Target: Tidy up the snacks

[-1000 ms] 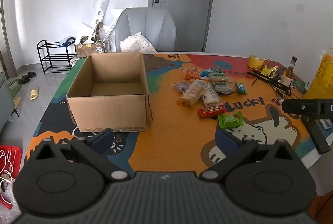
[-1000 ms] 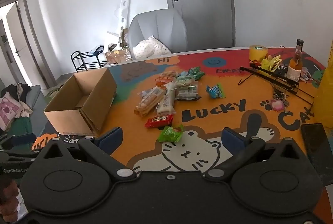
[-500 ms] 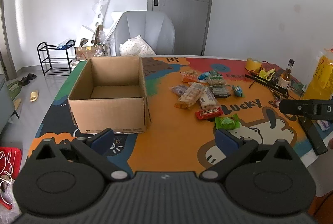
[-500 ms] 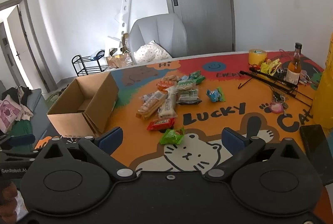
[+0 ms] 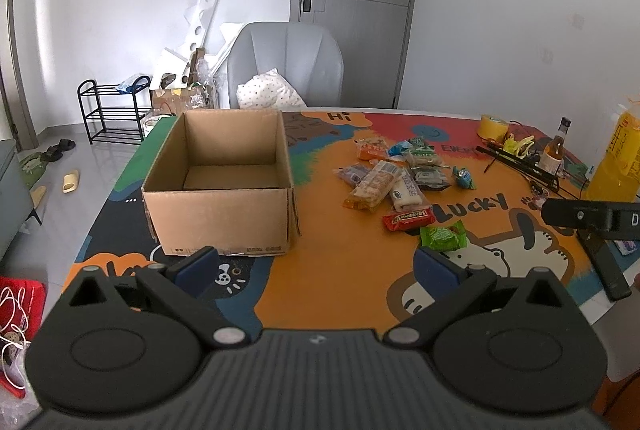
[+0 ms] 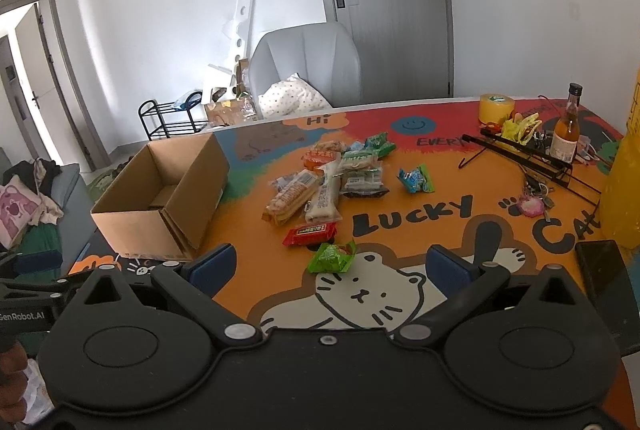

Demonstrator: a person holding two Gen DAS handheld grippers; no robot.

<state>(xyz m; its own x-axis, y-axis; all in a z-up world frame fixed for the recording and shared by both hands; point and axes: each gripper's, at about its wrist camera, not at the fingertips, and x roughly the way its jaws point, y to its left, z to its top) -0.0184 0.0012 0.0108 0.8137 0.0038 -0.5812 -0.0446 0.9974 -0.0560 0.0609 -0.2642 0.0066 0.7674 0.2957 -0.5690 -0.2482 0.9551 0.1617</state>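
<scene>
**Inspector A:** Snacks first, starting from our own tools. Our right gripper (image 6: 328, 266) hangs above the near side of the tabletop (image 6: 400, 230) with its jaws spread wide and nothing between them. Our left gripper (image 5: 316, 262) is likewise spread and empty, just short of the cardboard box (image 5: 218, 182).

**Inspector B:** Agreed. We judge that no step of the sorting is done: the box looks bare inside, and every packet lies loose on the mat. We are at the approach stage.

**Inspector A:** Nearest our right gripper is the green packet (image 6: 332, 256), just ahead of the fingers. The red bar (image 6: 310, 233) lies just beyond it, then the biscuit pack (image 6: 290, 197) touching the long white pack (image 6: 323, 196), with the heap (image 6: 352, 160) farther back. The blue sweet (image 6: 416, 179) sits apart to the right.

**Inspector B:** The next move, in our judgement, calls for lowering the right gripper over the green packet, closing across its crinkled body, and carrying it left over the box wall. It stands clear of its neighbours, so a clean pinch looks feasible.

**Inspector A:** On clearances: open mat runs between the snacks and the box, giving an unobstructed carry. The box top is open, flaps out of the way.

**Inspector B:** Hazards lie rightward: the black wire rack (image 6: 524, 154), glass bottle (image 6: 566, 126), keys (image 6: 534, 196) and a dark phone (image 6: 604, 272) near the tabletop edge. We advise keeping the swing leftward.
</scene>
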